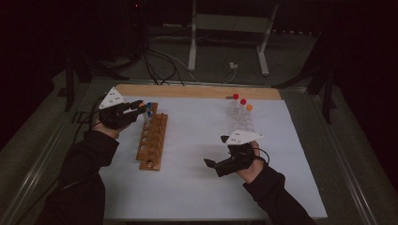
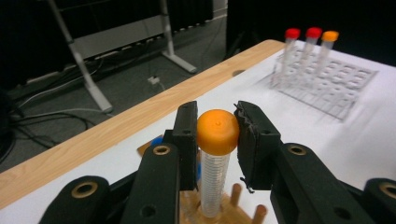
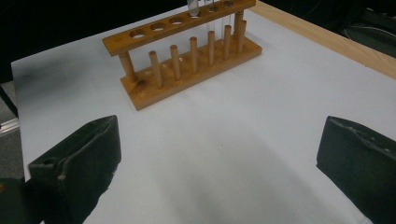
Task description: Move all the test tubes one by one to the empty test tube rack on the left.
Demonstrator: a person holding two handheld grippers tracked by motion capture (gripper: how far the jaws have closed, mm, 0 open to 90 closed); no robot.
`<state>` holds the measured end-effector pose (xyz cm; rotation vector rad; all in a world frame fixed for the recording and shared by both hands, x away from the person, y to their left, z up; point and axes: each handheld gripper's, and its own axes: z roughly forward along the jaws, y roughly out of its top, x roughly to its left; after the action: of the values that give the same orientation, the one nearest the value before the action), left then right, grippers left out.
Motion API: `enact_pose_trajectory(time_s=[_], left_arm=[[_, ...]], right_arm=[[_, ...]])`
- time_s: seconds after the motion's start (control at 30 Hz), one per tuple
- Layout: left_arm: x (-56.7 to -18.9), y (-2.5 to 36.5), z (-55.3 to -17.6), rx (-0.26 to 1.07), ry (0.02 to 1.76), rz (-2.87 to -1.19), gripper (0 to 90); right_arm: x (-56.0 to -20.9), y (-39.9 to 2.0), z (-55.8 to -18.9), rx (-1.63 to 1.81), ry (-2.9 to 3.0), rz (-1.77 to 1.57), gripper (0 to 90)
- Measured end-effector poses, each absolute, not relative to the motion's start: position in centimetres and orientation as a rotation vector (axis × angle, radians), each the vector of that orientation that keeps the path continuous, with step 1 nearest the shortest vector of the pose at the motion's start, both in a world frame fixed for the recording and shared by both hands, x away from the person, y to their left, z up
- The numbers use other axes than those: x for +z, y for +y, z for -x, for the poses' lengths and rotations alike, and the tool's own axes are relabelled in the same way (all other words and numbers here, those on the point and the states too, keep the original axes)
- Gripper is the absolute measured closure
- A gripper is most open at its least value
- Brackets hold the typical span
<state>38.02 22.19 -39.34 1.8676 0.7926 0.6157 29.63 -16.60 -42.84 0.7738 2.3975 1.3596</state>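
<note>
Two left gripper (image 2: 218,135) fingers (image 2: 254,140) clamp the orange-capped tube (image 2: 217,140) — right gripper (image 3: 217,158) fingers wide, empty.

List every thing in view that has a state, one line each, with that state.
Left tool: shut on the orange-capped tube.
Right tool: open, nothing between its jaws.
Orange-capped tube: capped, upright, over the wooden rack.
Wooden rack: upright; near holes vacant.
Clear rack: holds three capped tubes, upright.

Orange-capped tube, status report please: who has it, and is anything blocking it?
Left gripper shut on orange-capped tube, over wooden rack. Right gripper open, idle. Blue-capped tube close beside.
</note>
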Motion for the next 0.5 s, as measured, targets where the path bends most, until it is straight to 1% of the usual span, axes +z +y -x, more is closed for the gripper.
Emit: enact_pose_trajectory(time_s=[0.5], left_arm=[[-43.2, 21.6, -38.9, 0.563, 0.856, -1.92, 71.8]], right_arm=[[-42.9, -16.9, -29.6, 1.361, 2.399, -0.78, 0.0]])
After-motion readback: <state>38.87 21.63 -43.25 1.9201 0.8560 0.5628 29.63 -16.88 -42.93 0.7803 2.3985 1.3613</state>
